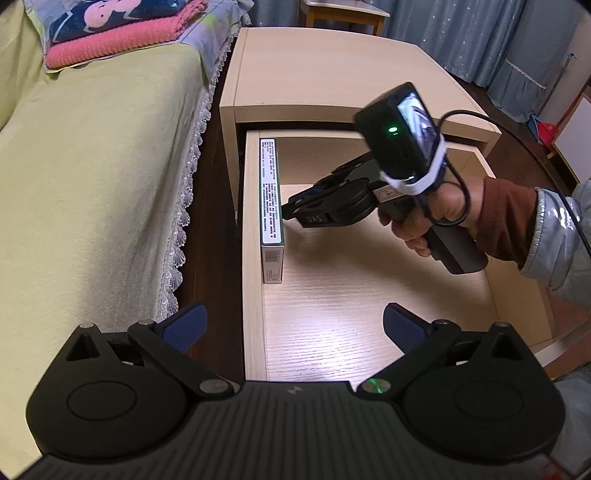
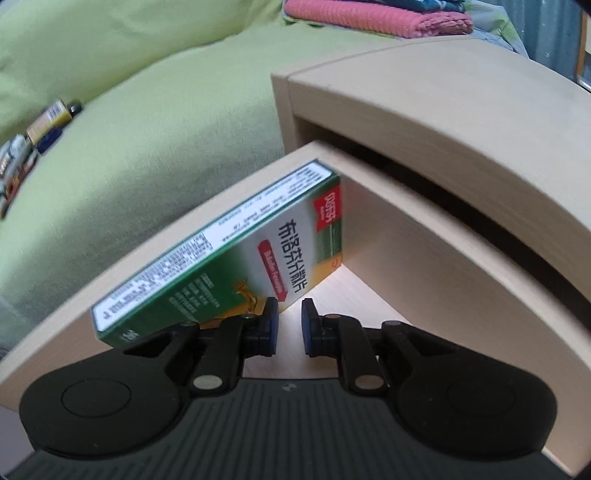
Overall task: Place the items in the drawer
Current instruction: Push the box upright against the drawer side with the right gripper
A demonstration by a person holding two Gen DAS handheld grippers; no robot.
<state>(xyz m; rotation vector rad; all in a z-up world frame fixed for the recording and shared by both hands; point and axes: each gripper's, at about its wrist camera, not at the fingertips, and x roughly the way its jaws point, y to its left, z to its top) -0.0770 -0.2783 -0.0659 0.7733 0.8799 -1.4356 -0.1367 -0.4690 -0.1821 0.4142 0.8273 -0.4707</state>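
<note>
The drawer of a light wooden nightstand is pulled out. A green and white medicine box stands on its long edge against the drawer's left wall. My right gripper, held in a person's hand, points at the box's side. In the right wrist view the box leans on the drawer wall, and my right gripper shows a narrow gap with nothing in it, its left pad against the box face. My left gripper hangs open over the drawer's near end.
A bed with a yellow-green cover runs along the left of the nightstand, with folded blankets at its head. Several small boxes lie on the bed. The drawer floor right of the box is bare wood.
</note>
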